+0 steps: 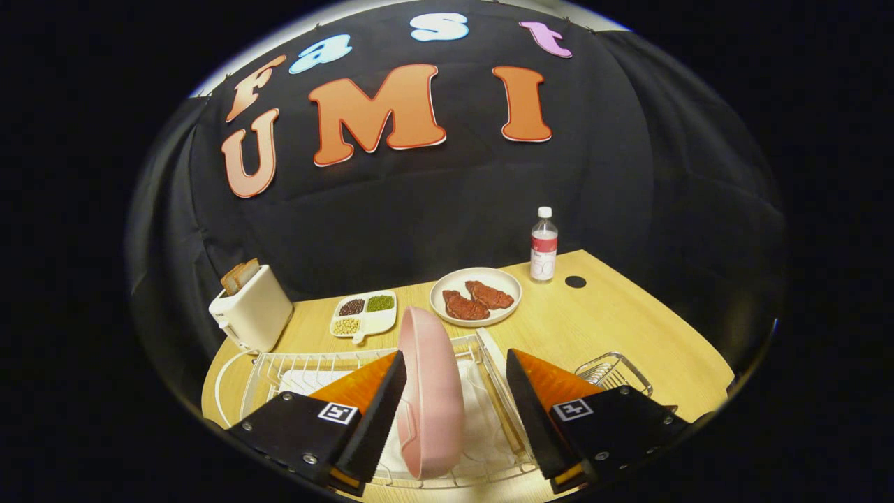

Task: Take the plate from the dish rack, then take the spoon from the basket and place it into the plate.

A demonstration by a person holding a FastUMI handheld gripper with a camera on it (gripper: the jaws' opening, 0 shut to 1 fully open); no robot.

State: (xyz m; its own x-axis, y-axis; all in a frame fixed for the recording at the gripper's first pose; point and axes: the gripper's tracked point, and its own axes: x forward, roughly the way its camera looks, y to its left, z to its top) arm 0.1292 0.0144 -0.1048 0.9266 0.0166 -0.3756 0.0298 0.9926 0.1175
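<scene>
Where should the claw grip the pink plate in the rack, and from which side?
Grip the upper rim of the pink plate, coming from above. It stands on edge in the dish rack, rim up, between the open claw fingers, so each finger can likely close on one face.

The tongs (pixel 455 367) hang over the dish rack (pixel 482 349) with their jaws spread wide. One finger (pixel 377 391) stands to one side of the upright pink plate (pixel 431 391) and the other finger (pixel 531 391) to the far side. The near finger lies close against the plate's face, while the other stands clear of it.
</scene>
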